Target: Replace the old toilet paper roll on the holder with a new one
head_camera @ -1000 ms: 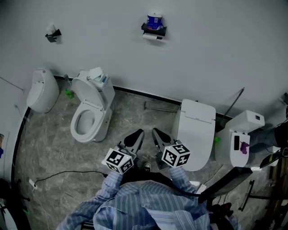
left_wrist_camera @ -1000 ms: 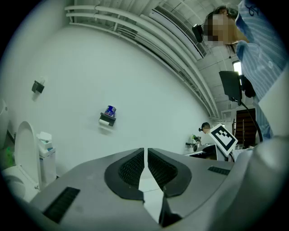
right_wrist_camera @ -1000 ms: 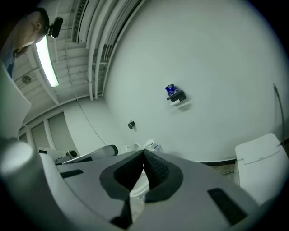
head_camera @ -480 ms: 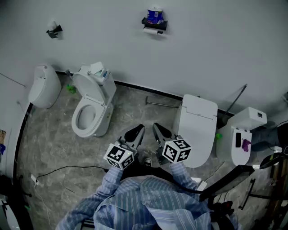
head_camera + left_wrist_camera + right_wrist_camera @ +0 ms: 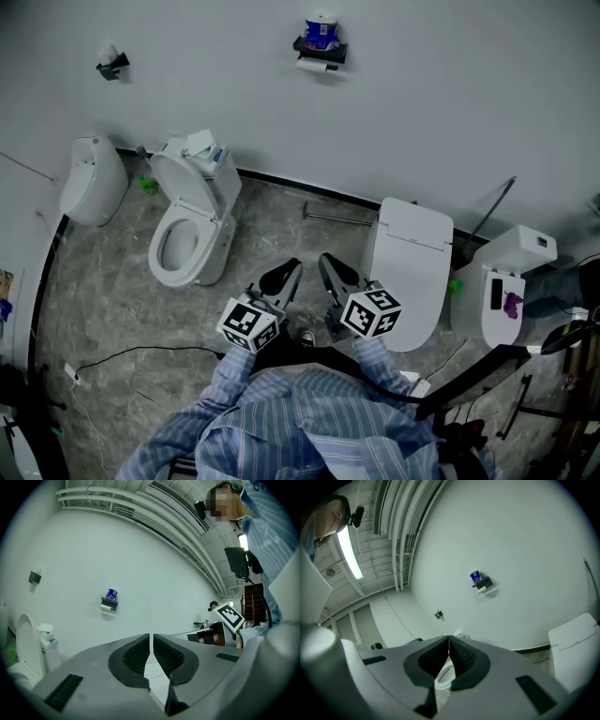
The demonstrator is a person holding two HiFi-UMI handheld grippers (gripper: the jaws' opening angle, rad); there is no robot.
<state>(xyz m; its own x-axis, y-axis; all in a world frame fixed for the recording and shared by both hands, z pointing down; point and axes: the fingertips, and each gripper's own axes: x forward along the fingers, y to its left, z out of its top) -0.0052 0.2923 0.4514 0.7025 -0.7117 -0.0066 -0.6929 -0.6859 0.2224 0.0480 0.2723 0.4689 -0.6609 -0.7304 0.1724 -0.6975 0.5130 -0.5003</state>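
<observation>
Head view puts your main risk up on the wall. The blue-wrapped paper roll with a white top (image 5: 322, 31), which I take to be the new one, stands loose on the black wall-mounted paper holder (image 5: 321, 48). It sits directly above the white paper roll (image 5: 314, 65) hung beneath the holder. If you tug the white roll sideways or bump the shelf, the blue one could topple and drop to the grey stone-look floor (image 5: 103, 300).

A slim metal bar (image 5: 336, 217) lies on that floor at 1 o'clock from your hands, between you and the wall. You could catch a foot on it as you step in.

Your left tongs (image 5: 284, 277) and right tongs (image 5: 333, 270) are both clenched with nothing between the pads. Arriving like that, you would only push the rolls, so spread the jaws before you reach.

From the tongs, the holder and both rolls lie at 12 o'clock in the head view, well apart from you across the floor and high on the wall. In the left gripper view the holder sits at 10 o'clock from the jaw tips. In the right gripper view it sits at 1 o'clock.
</observation>
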